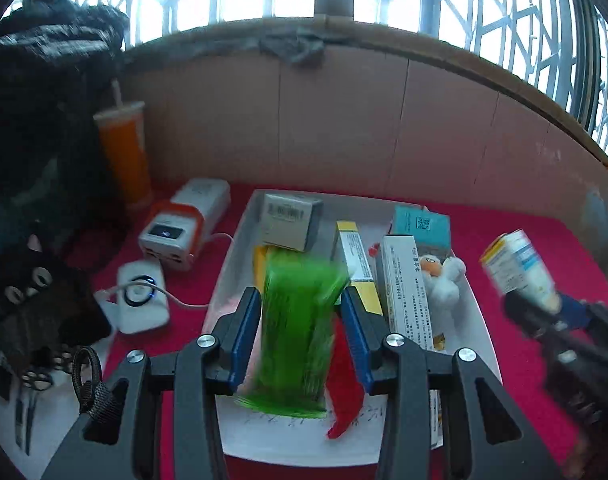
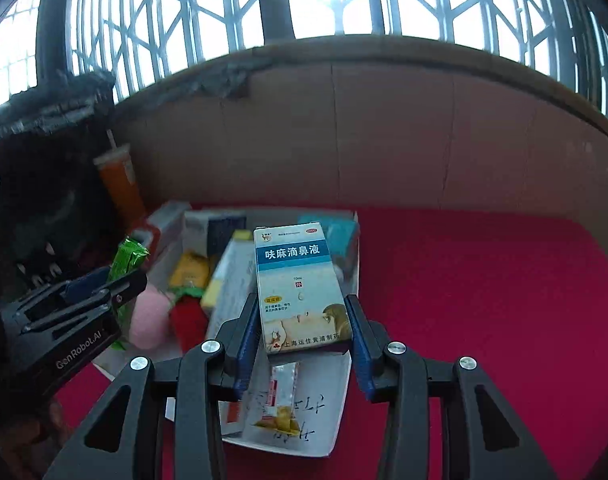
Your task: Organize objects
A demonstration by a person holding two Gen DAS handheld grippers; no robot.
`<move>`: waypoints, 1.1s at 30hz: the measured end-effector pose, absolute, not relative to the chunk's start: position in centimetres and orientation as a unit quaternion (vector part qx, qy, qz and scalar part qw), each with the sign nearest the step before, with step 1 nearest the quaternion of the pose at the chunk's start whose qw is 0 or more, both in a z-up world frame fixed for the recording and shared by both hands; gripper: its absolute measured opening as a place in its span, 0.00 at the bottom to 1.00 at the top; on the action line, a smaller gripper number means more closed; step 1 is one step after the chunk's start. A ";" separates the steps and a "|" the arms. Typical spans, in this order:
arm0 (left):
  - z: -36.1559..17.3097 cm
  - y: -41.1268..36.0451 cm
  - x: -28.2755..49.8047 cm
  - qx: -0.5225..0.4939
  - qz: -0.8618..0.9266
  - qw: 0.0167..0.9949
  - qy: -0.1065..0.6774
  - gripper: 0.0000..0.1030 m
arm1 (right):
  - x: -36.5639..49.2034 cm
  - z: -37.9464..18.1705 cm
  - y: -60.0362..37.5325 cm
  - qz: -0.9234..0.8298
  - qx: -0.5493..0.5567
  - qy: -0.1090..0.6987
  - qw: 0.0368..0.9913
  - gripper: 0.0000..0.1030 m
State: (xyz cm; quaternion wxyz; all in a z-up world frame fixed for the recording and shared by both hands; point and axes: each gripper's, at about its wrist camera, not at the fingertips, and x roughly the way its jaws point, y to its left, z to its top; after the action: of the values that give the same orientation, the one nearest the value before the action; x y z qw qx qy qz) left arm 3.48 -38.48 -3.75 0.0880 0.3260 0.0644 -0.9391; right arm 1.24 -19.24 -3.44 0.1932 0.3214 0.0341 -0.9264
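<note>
My left gripper [image 1: 300,294] is shut on a green packet [image 1: 296,340], motion-blurred, held upright over the near-left part of the white tray [image 1: 236,240]. In the right wrist view the same left gripper [image 2: 116,282] and green packet [image 2: 128,260] show at the left. My right gripper [image 2: 302,300] is shut on a white and blue medicine box [image 2: 298,280], held over the tray's near-right part [image 2: 340,400]. The left wrist view shows this box [image 1: 512,264] tilted in the right gripper [image 1: 544,300], above the red cloth to the right of the tray.
The tray holds a grey box [image 1: 290,220], a yellow-and-white box [image 1: 356,260], a long white box [image 1: 406,292], a teal box [image 1: 422,226], a plush toy [image 1: 444,280] and a sachet [image 2: 282,396]. An orange cup [image 1: 124,152], a power bank [image 1: 176,232], a charger [image 1: 142,296] and scissors [image 1: 32,392] are left. A cardboard wall [image 1: 344,120] backs the red cloth [image 2: 484,300].
</note>
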 end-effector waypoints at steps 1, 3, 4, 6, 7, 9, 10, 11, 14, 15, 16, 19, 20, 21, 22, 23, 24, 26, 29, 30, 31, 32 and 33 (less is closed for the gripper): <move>-3.3 -38.5 3.3 0.322 -0.941 0.086 0.065 0.39 | 0.7 -3.5 -19.4 -0.926 0.325 0.033 0.191 0.43; -1.5 -38.6 3.3 0.297 -0.949 0.089 0.060 0.39 | 0.0 -2.9 -19.4 -0.926 0.323 0.021 0.192 0.43; -0.7 -38.6 3.4 0.286 -0.952 0.090 0.058 0.39 | -0.1 -2.7 -19.4 -0.928 0.319 0.018 0.192 0.43; -0.3 -38.5 3.6 0.276 -0.955 0.095 0.054 0.39 | 0.0 -2.7 -19.4 -0.929 0.316 0.015 0.193 0.43; -0.7 -38.5 3.7 0.278 -0.954 0.095 0.055 0.39 | 0.1 -2.9 -19.5 -0.927 0.319 0.017 0.196 0.44; -2.2 -38.5 3.8 0.290 -0.950 0.091 0.065 0.54 | 0.2 -4.0 -19.9 -0.921 0.332 0.034 0.201 0.44; -2.9 -38.5 3.7 0.296 -0.948 0.089 0.070 0.58 | 0.0 -4.6 -20.4 -0.919 0.336 0.047 0.202 0.48; -3.5 -38.4 3.7 0.303 -0.946 0.093 0.073 0.67 | 0.0 -4.9 -20.7 -0.919 0.336 0.055 0.197 0.49; -2.8 -38.5 3.7 0.297 -0.947 0.102 0.064 0.85 | 0.0 -4.2 -20.6 -0.922 0.328 0.052 0.199 0.53; -2.0 -38.5 3.8 0.284 -0.951 0.107 0.060 0.90 | 0.1 -3.2 -20.3 -0.926 0.317 0.046 0.199 0.57; -1.0 -38.5 4.3 0.264 -0.956 0.114 0.055 0.91 | 0.4 -2.2 -20.0 -0.931 0.303 0.040 0.200 0.65; 0.7 -38.3 5.8 0.226 -0.964 0.130 0.042 0.94 | 2.2 0.7 -18.0 -0.949 0.248 0.017 0.193 0.88; 0.7 -38.3 6.2 0.224 -0.964 0.134 0.043 0.94 | 3.0 1.2 -17.4 -0.954 0.234 0.014 0.189 0.92; 0.5 -38.3 6.7 0.224 -0.964 0.137 0.046 0.94 | 3.7 1.3 -16.6 -0.957 0.225 0.011 0.182 0.97; 0.0 -38.2 7.2 0.227 -0.962 0.141 0.049 0.94 | 4.1 1.0 -15.8 -0.959 0.222 0.010 0.178 0.99; -0.4 -38.1 7.4 0.231 -0.961 0.144 0.049 0.94 | 4.4 0.6 -15.3 -0.959 0.224 0.011 0.173 0.99; -0.9 -37.9 7.7 0.236 -0.959 0.150 0.047 0.94 | 4.6 0.1 -14.4 -0.960 0.226 0.011 0.166 0.99; -0.8 -37.8 8.2 0.237 -0.957 0.163 0.050 0.94 | 4.6 -0.1 -12.8 -0.962 0.230 0.005 0.149 0.99; 1.5 -37.6 9.3 0.204 -0.962 0.173 0.052 0.94 | 4.6 2.1 -9.8 -0.966 0.217 -0.030 0.137 0.99; 2.4 -37.4 9.7 0.192 -0.964 0.178 0.049 0.94 | 4.9 3.0 -8.8 -0.969 0.205 -0.036 0.132 0.99; 3.2 -37.0 10.1 0.179 -0.966 0.183 0.045 0.94 | 5.4 4.0 -8.0 -0.973 0.189 -0.042 0.129 1.00; 3.9 -36.7 10.5 0.168 -0.967 0.185 0.041 0.94 | 6.0 4.9 -7.3 -0.975 0.172 -0.047 0.129 1.00; 4.3 -36.3 10.9 0.163 -0.968 0.186 0.037 0.95 | 6.7 5.7 -6.7 -0.978 0.156 -0.051 0.130 1.00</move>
State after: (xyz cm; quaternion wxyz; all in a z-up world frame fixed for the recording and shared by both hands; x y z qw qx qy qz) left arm 10.86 -36.32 4.35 0.1859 0.1628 0.0372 -0.9683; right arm 6.75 -6.72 5.73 0.1296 0.1556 -0.0508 -0.9780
